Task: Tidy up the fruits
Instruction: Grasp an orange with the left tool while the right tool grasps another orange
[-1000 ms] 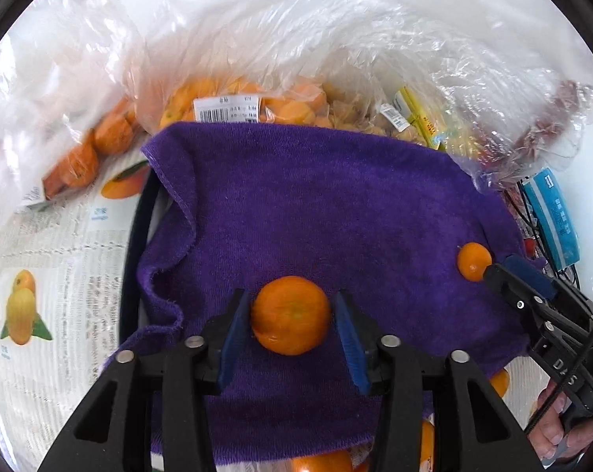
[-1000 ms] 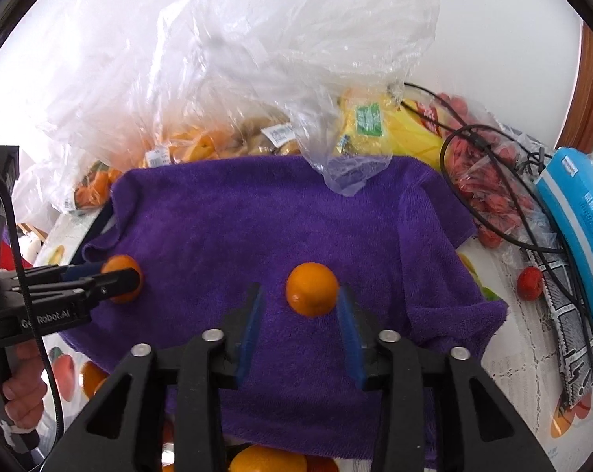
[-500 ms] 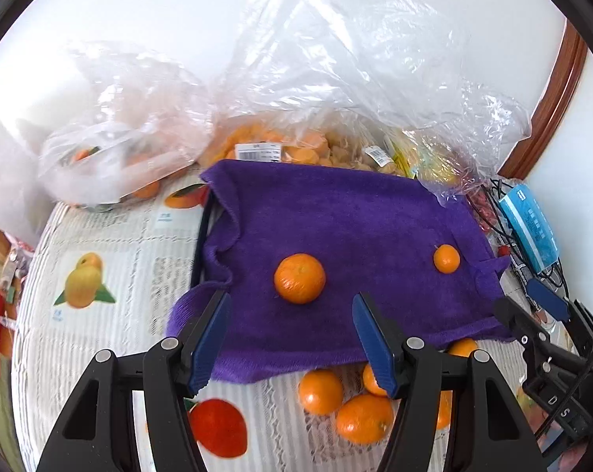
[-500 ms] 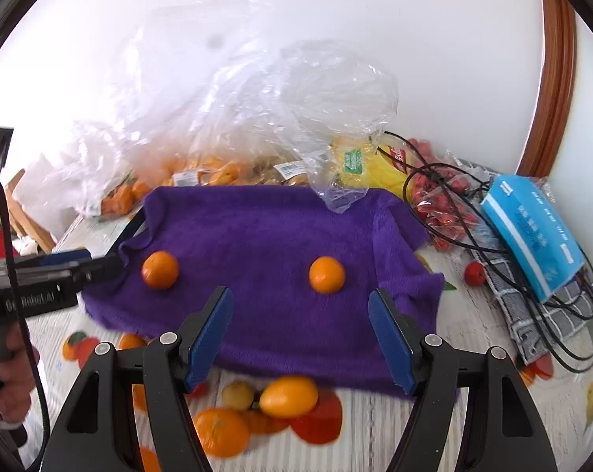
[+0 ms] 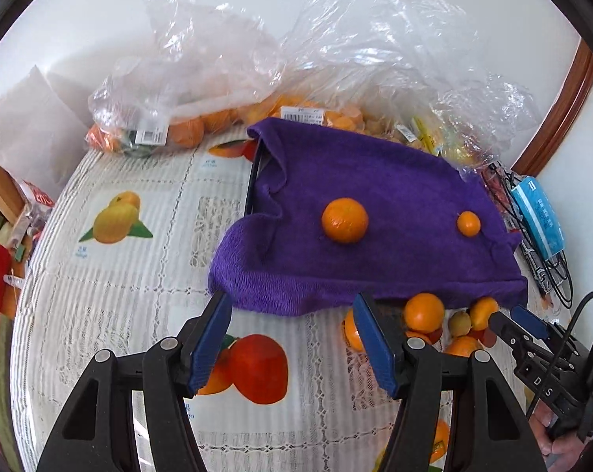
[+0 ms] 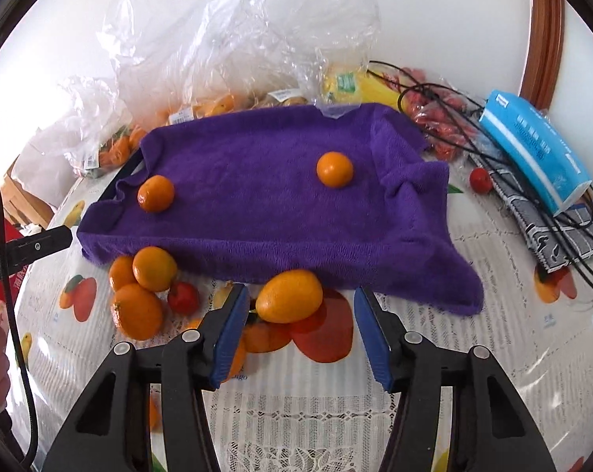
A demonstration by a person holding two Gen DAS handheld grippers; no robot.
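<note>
My right claw and left claw gape empty; two round orange tangerines sit ahead on the soft purple towel, cushioned against rolling.

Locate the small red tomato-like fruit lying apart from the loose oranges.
In the right wrist view, the small red fruit lies on the fruit-print tablecloth, right of the purple towel, beside the black cables and blue packet.
</note>
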